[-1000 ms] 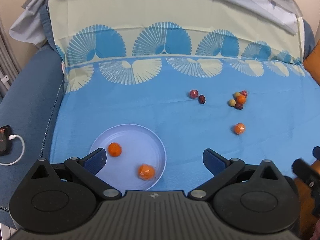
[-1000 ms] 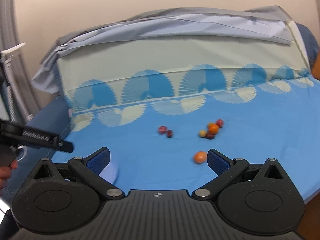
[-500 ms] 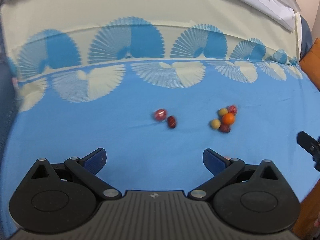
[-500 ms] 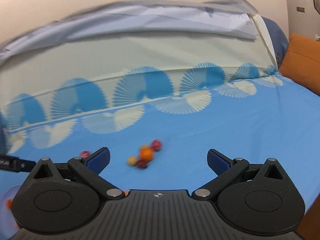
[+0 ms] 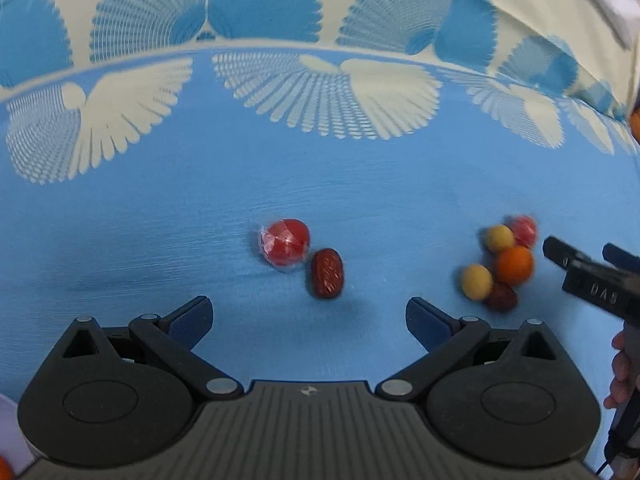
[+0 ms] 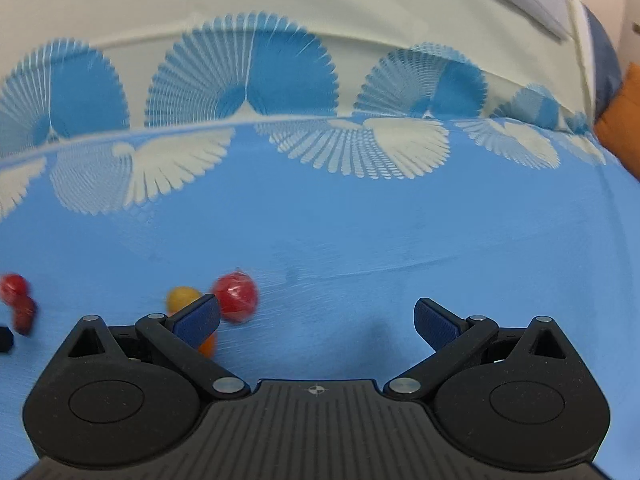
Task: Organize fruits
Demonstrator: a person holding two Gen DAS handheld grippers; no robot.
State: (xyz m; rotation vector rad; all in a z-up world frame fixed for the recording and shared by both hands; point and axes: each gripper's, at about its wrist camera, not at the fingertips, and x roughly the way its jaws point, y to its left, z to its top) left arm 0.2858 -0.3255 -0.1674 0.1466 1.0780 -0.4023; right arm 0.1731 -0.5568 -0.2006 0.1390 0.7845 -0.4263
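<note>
My left gripper (image 5: 308, 316) is open and empty above the blue sheet. Just ahead of it lie a wrapped red fruit (image 5: 285, 241) and a dark red date (image 5: 327, 274), touching. To the right is a cluster: an orange (image 5: 514, 265), two yellow fruits (image 5: 476, 281), a red fruit (image 5: 524, 230) and a dark date (image 5: 501, 298). My right gripper (image 6: 316, 318) is open and empty; it also shows at the right edge of the left wrist view (image 5: 592, 280). Near its left finger sit a red fruit (image 6: 235, 297), a yellow fruit (image 6: 182, 297) and part of an orange (image 6: 208, 346).
The blue sheet (image 5: 200, 184) with white fan patterns covers the sofa seat and backrest. A sliver of the pale plate (image 5: 10, 420) with an orange fruit (image 5: 5, 471) shows at bottom left. An orange cushion (image 6: 622, 120) stands at the right.
Both grippers moved forward and lower toward the fruits, which now look larger. The right gripper has swung right, so the cluster sits by its left finger. The plate has slid almost out of view.
</note>
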